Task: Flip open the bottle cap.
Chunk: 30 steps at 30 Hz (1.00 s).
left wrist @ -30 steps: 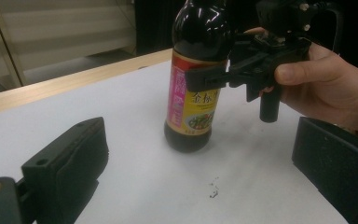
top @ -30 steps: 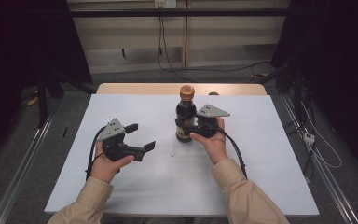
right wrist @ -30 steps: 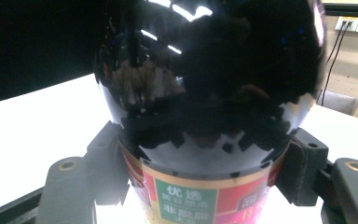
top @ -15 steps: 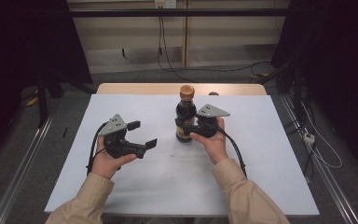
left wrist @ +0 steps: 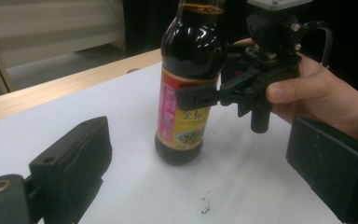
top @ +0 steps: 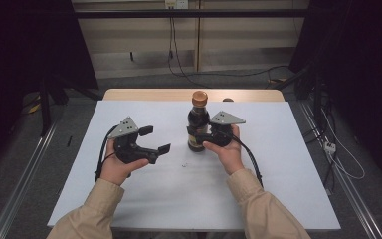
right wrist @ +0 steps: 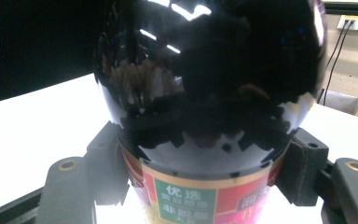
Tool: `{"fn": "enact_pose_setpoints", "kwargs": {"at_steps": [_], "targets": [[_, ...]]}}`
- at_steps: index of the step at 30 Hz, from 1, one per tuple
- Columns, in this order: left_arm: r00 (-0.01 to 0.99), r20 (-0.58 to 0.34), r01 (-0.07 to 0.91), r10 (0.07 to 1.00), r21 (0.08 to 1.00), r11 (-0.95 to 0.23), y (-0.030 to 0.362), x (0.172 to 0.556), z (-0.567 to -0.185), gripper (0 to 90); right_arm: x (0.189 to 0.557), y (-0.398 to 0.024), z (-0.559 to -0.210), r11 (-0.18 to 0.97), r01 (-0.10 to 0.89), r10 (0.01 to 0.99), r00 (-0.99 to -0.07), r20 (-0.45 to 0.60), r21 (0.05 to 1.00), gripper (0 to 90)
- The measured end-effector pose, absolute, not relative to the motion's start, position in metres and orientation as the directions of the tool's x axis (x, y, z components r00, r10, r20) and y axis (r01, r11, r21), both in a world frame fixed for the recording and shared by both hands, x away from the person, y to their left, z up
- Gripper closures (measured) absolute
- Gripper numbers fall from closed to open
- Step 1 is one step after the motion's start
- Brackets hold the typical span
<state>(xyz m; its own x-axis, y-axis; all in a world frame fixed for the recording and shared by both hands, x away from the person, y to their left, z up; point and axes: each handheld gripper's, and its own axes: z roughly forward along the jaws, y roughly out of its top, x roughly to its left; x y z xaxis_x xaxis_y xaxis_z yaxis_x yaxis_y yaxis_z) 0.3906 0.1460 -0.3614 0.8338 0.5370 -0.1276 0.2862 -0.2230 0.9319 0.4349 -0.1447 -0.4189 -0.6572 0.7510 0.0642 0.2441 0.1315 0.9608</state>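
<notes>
Bottle of dark sauce (top: 198, 122), glass-like and glossy, round-shouldered with an orange cap and a red, yellow and green paper label, upright near the far middle of the white-covered worktop (top: 278, 189). Right hand-held gripper (top: 201, 133) clamped on the label band from the right, matte black pads (right wrist: 107, 163) pressed to both sides. Left hand-held gripper (top: 155, 140) spread wide and empty to the left, well apart from the bottle, nudged slightly rightward against half a second ago; bottle and right grip unchanged. Probably a steadying hold, with the free tool closing in on the cap. Smooth curved surface, likely slippery.
</notes>
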Motion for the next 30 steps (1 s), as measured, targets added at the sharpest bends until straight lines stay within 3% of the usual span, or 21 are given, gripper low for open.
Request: {"fn": "enact_pose_setpoints", "kwargs": {"at_steps": [25,30], "targets": [[0.848,-0.122,0.286,0.516,0.924,-0.252,0.127,0.412,-0.343,16.1,0.435,-0.144,-0.418,0.133,0.249,0.753,-0.655,0.065,0.959,30.3],[0.855,-0.092,0.260,0.510,0.927,-0.270,0.124,0.416,-0.337,23.5,0.434,-0.144,-0.419,0.129,0.245,0.756,-0.652,0.064,0.961,30.2]]}}
